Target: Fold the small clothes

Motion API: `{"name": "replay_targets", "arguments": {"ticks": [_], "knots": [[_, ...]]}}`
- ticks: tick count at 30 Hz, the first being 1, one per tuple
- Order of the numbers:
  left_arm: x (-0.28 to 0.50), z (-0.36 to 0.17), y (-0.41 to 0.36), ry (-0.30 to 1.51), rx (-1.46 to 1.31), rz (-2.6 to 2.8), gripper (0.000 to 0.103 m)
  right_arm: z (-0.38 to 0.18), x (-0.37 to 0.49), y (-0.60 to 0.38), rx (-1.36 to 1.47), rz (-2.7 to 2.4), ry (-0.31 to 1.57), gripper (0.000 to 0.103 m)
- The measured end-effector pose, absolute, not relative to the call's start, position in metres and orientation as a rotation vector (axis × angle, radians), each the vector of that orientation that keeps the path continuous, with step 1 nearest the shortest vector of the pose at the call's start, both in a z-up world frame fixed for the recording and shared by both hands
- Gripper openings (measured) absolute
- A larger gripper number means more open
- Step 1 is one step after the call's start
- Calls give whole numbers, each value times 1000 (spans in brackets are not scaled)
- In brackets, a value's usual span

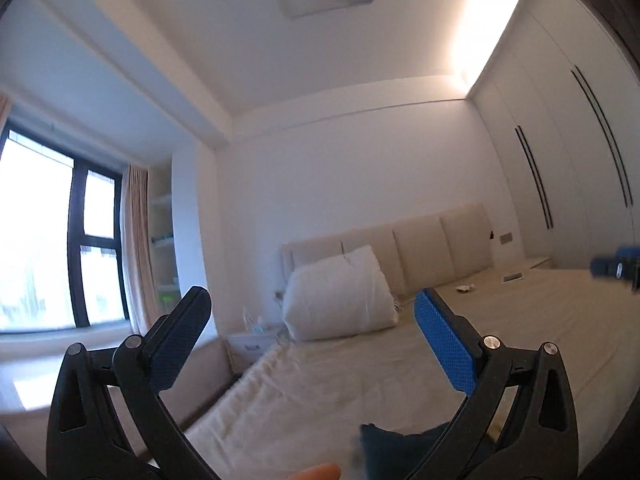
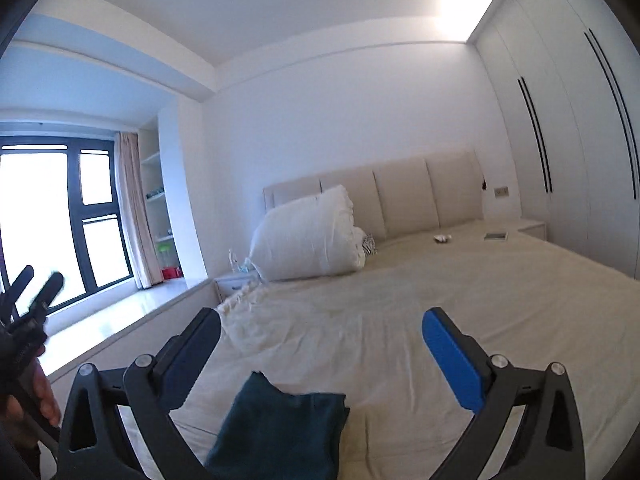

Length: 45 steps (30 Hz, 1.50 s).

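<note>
A dark teal garment (image 2: 280,428) lies folded on the beige bed sheet (image 2: 400,300) at the near edge, just below and between my right gripper's fingers. My right gripper (image 2: 320,340) is open and empty above it. My left gripper (image 1: 312,320) is open and empty, raised and tilted up toward the room; a corner of the teal garment (image 1: 396,448) shows at the bottom of its view. The left gripper also shows at the left edge of the right wrist view (image 2: 38,284). The right gripper shows blurred at the right edge of the left wrist view (image 1: 616,268).
A folded white duvet (image 2: 308,236) lies against the padded headboard (image 2: 400,188). Small items (image 2: 496,235) lie at the far right of the bed. A nightstand (image 2: 234,282) and a window ledge (image 2: 120,320) are to the left, white wardrobes (image 2: 560,140) to the right.
</note>
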<state>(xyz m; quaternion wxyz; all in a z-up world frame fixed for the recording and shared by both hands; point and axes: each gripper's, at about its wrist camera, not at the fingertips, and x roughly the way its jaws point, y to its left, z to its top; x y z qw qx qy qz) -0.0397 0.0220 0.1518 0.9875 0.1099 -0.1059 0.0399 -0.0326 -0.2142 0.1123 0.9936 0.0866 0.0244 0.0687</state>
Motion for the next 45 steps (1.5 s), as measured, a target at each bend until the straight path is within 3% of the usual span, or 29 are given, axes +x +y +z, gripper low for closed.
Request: {"name": "replay_targets", "arguments": {"ticks": [6,12,20,27,36,45], "knots": [[-40,147,13,-131,253,89,103,121,-57,-199,87,128,-13,103],[-38,134,11,-23,225,86,103,102,-44,-186,75,66,102,103],[23,67,15,493,113,43,103,61,-7,-186,121,5,324,103],[68,-18,26,735,46,66,103,2,29,-174,90,-12,597,103],[95,-63,42,811,19,79,103,-47,44,-157,106,19,782,103],[91,-54,44,831,16,77,103,-49,45,-156,111,19,801,103]]}}
